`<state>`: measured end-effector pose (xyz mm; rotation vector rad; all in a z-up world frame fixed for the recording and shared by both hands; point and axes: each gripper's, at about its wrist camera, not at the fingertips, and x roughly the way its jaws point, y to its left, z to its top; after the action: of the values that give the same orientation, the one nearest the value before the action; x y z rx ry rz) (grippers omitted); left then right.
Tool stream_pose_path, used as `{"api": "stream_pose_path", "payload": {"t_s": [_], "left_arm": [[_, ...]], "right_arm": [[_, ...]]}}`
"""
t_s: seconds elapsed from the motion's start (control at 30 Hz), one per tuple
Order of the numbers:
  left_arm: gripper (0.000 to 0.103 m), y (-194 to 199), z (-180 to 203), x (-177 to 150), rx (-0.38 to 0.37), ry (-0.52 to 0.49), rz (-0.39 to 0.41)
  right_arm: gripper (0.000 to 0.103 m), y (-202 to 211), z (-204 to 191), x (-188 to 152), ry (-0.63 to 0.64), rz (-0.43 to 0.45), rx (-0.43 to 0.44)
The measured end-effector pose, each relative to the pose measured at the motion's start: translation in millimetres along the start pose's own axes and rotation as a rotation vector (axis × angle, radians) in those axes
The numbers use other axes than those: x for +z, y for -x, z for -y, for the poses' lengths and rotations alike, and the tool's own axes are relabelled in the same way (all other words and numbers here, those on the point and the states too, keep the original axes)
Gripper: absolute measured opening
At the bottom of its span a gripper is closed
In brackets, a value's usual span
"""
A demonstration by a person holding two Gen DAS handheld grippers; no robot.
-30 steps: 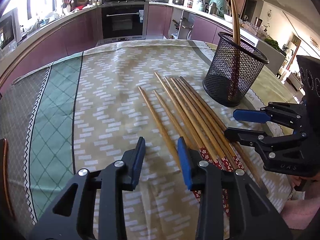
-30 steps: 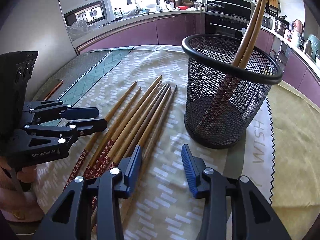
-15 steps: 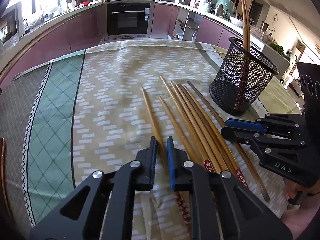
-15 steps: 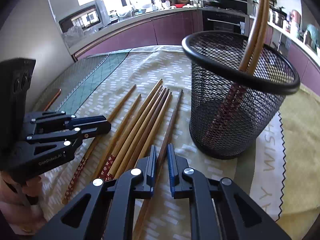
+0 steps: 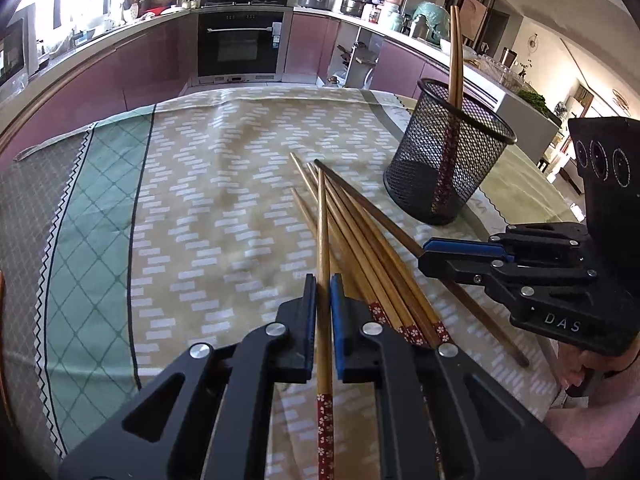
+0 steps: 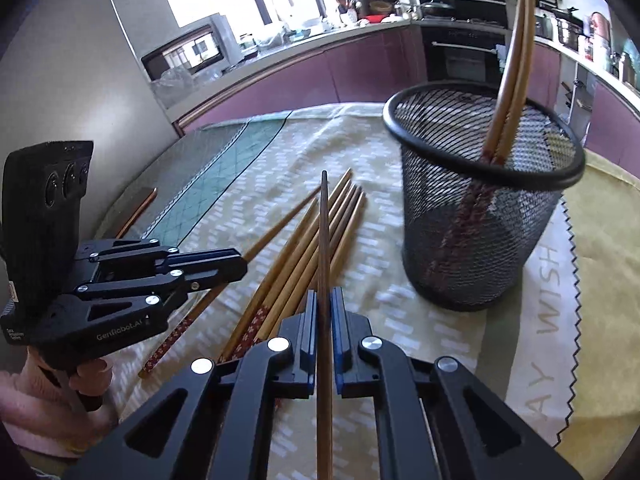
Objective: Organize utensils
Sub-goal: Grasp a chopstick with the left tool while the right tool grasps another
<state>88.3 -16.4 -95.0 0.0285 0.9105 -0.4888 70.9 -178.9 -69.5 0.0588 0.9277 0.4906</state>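
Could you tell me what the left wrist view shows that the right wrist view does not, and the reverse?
Only the left wrist view shows the floral end of the light chopstick behind the left gripper. Only the right wrist view shows the dark chopstick running between the right gripper fingers, and the "WISH" lettering. Both show the mesh holder with two chopsticks standing in it, and the loose chopsticks on the cloth.

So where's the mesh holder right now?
The black mesh holder stands upright on the tablecloth, right of the loose chopsticks in the right wrist view, with two chopsticks already standing in it.
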Motion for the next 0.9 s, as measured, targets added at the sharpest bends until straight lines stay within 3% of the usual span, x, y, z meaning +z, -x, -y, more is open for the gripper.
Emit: {"api": "stream_pose_path", "payload": {"t_s": [0.27, 0.43, 0.57, 0.9], "left_arm": [[0.009, -10.3, 0.4, 0.0, 0.004, -0.027, -0.035], [0.008, -13.2, 0.1, 5.2, 0.001, -0.025, -0.040], [0.008, -8.0, 1.3, 6.2, 0.005, -0.021, -0.025], [0.008, 55.2, 9.9, 27.9, -0.141, -0.021, 0.115]], "right_arm": [[0.010, -8.9, -2.4, 2.2, 0.025, -0.045, -0.028], [0.007, -14.5, -0.9, 4.1, 0.025, -0.054, -0.019], [0.006, -0.5, -4.1, 3.1, 0.036, -0.004, -0.002], [0.006, 67.6, 6.6, 6.7, 0.022, 0.208, 0.030]]}}
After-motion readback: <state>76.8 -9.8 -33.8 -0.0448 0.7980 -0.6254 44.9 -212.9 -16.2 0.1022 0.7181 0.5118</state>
